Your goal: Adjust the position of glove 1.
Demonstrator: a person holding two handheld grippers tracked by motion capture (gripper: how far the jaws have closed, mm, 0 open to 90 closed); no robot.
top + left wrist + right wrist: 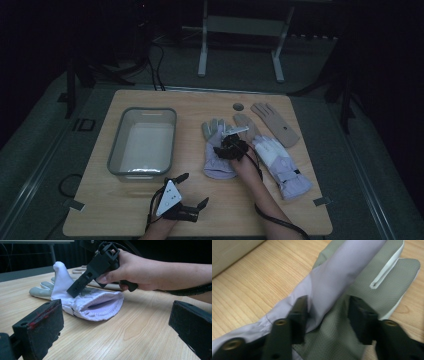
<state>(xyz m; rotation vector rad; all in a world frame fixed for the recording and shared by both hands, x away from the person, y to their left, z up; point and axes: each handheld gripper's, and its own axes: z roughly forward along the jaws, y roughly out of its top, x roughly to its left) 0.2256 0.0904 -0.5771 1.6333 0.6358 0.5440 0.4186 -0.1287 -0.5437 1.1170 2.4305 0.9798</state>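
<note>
Left gripper (192, 192): low at the table's near edge, just in front of the bin; jaws wide apart, nothing between them, bare wood under the gap in the left gripper view.
Bin (116, 150): clear plastic, left half of the table (280, 210), nothing seen inside; a strip of bare wood between its right wall and the nearest glove.
Lilac glove (214, 157): middle of the table, flat, grey palm up, fingers pointing away, cuff toward the person; cuff opening (103, 306) gaping toward the left gripper.
Right gripper (328, 315): down on the lilac glove, tips at the cloth; jaws about half apart, a raised fold of lilac and grey cloth between them; pads close on either side of the fold, pressing not clear.
Right hand (136, 271): wrapped round the gripper's handle, above the glove's cuff end.
Second lilac glove (280, 162): right of the hand, lying slantwise, cuff near the table's right front.
Tan glove (275, 122): far right, flat, close to the far edge.
Open room: broad bare wood along the front edge between the two forearms.
</note>
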